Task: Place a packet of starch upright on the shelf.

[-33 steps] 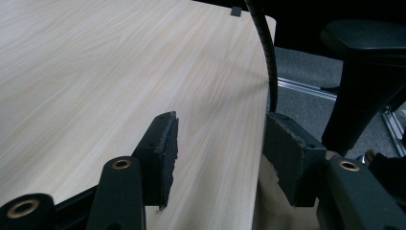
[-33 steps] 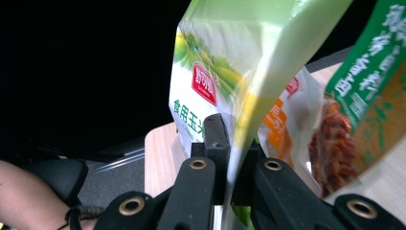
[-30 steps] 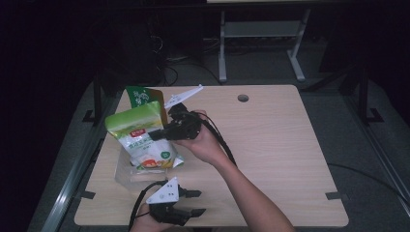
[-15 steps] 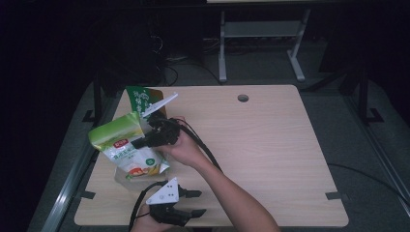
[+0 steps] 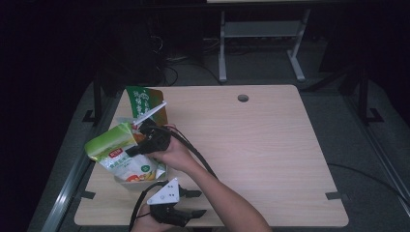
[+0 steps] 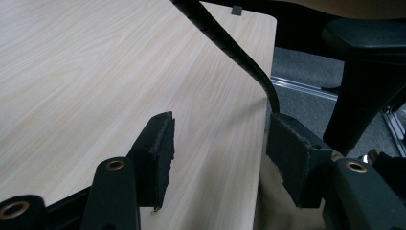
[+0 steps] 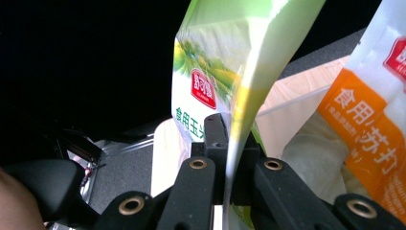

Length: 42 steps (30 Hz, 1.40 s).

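Right gripper (image 5: 138, 145) clamped on the edge of a green-and-white printed plastic pouch (image 5: 116, 154), held low over the clear plastic tub (image 5: 126, 182) at the wooden table's (image 5: 270, 145) left edge. The pouch hangs to the left of the tongs, its long axis slanting down into the tub; we judge the coming move a lowering-in. The right hand is nearer; the left gripper (image 5: 193, 203) waits at the near edge, jaws apart, nothing between them, having just been opening. We count three pouches: this one, an orange-and-white one (image 7: 364, 129) beside it, a dark green one (image 5: 144, 104) behind.
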{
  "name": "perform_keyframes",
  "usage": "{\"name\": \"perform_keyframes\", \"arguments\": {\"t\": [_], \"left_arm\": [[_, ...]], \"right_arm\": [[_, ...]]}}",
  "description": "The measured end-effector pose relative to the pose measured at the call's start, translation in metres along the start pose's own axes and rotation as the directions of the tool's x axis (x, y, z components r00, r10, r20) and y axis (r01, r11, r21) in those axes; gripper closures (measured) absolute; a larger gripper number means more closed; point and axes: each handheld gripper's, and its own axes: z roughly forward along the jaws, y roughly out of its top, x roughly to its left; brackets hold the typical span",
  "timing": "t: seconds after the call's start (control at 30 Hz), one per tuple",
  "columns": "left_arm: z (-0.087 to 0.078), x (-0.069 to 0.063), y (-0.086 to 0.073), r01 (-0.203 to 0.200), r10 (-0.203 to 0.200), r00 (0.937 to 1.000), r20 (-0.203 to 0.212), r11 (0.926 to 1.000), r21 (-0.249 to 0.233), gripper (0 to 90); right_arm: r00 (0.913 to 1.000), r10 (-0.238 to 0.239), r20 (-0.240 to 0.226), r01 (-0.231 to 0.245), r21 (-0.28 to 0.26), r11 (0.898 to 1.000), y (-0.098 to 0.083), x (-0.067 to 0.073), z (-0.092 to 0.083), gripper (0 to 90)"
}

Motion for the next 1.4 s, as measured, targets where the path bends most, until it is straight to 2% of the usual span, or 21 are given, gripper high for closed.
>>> {"name": "perform_keyframes", "arguments": {"t": [0.13,0.2,0.33,0.5,0.63,0.97,1.13,1.4], "left_arm": [[0.0,0.001,-0.001,-0.007,0.007,1.0,-0.001,1.0,-0.002,42.8],[0.0,0.001,-0.001,-0.002,0.002,1.0,-0.001,1.0,-0.004,42.9],[0.0,0.001,-0.001,-0.004,0.004,1.0,0.0,1.0,-0.003,42.8],[-0.003,0.001,0.0,-0.002,0.002,1.0,-0.007,0.9999,-0.015,42.8],[-0.002,0.0,0.0,-0.003,0.003,1.0,-0.003,1.0,-0.009,43.0],[0.0,0.0,0.0,0.011,-0.011,0.9999,-0.004,0.9998,-0.013,43.0],[0.0,0.001,0.0,0.012,-0.012,0.9999,-0.004,0.9999,-0.005,43.0],[0.001,0.001,0.0,0.011,-0.011,0.9999,-0.012,0.9999,0.004,42.5]], "right_arm": [[0.9999,0.016,0.003,-0.016,0.025,1.0,-0.005,-0.003,0.005,88.3],[0.9999,-0.003,0.014,0.002,0.05,0.999,-0.007,-0.004,0.008,88.0],[0.9999,0.011,-0.001,-0.011,0.048,0.999,-0.009,-0.004,0.008,83.9],[0.9997,-0.017,0.016,0.016,0.056,0.998,-0.009,-0.001,0.005,81.8],[0.9984,-0.039,0.041,0.036,0.07,0.997,-0.011,0.001,0.003,86.7],[0.9993,-0.012,0.036,0.01,0.068,0.998,-0.03,-0.01,-0.005,88.2],[0.9994,0.032,0.012,-0.033,0.059,0.998,-0.041,-0.016,-0.01,88.4],[0.9997,0.024,0.011,-0.024,0.055,0.998,-0.047,-0.018,-0.012,87.9]]}}
